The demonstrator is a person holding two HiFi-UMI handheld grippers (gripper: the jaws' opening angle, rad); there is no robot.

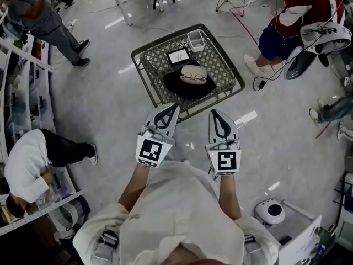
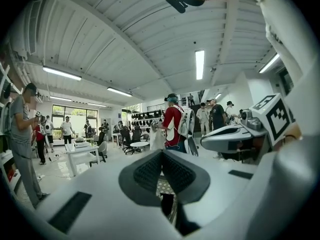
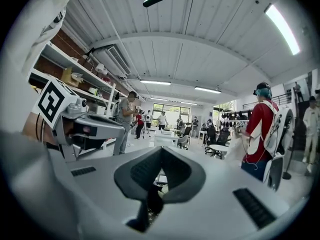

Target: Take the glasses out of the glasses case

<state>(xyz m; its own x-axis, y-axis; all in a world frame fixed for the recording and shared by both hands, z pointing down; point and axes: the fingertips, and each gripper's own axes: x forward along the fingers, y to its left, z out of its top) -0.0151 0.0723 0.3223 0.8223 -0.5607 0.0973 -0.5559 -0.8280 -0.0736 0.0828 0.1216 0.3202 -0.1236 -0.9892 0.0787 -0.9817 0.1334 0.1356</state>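
Note:
A beige glasses case (image 1: 194, 70) lies on a black cloth (image 1: 179, 87) on a low wire-mesh table (image 1: 144, 70). Thin-rimmed glasses (image 1: 193, 78) appear to rest on the case's front edge. My left gripper (image 1: 175, 106) hovers just short of the table's near edge, pointing at it, jaws closed tip to tip with nothing held. My right gripper (image 1: 214, 112) is beside it, a little further back, also shut and empty. In the left gripper view (image 2: 162, 152) and the right gripper view (image 3: 162, 149) the black pads meet, and only a sliver of mesh shows below them.
A small tablet (image 1: 178, 56) and a clear box (image 1: 196, 39) sit at the table's far side. People stand and sit around: one in grey (image 1: 38, 15), one bent over in white (image 1: 27, 159), one seated in red (image 1: 292, 15). A round white device (image 1: 270, 211) is on the floor.

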